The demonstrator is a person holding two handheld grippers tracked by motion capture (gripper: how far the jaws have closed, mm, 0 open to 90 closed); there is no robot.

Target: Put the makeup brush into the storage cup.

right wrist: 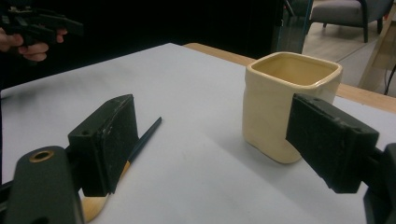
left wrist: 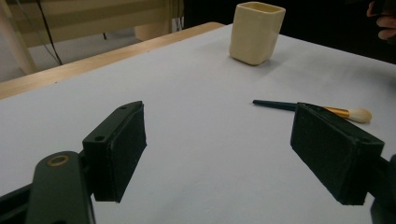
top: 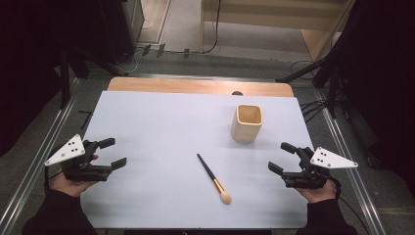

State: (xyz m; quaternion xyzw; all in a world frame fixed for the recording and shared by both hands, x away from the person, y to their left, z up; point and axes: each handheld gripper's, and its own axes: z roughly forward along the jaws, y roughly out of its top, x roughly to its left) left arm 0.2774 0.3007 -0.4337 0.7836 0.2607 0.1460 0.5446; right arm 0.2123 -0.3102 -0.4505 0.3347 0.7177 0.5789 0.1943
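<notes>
i take the cream, square-mouthed ceramic cup [top: 247, 123] with rounded corners as my landmark; it stands upright on the smooth pale sheet [top: 161, 122] that covers the wooden table [top: 195, 86], its glaze matte and its walls slightly bulged. nearer to me than the cup, and a little to its left, lies the slim makeup brush [top: 214, 178] with a dark straight handle, a gold metal ferrule and a soft, pale, rounded tuft; it lies flat and apart from the cup, handle tip pointing back and left, tuft toward my edge.

my left gripper [top: 110, 152] hovers far to the left of the cup, near the sheet's left edge, its black jaws spread wide with nothing between them; in the left gripper view the flat, rubbery rectangular pads [left wrist: 130, 149] frame bare sheet. my right gripper [top: 283, 156] sits just right of and nearer than the cup, jaws likewise spread wide and empty; in the right gripper view the cup stands close beyond the right-hand pad.
</notes>
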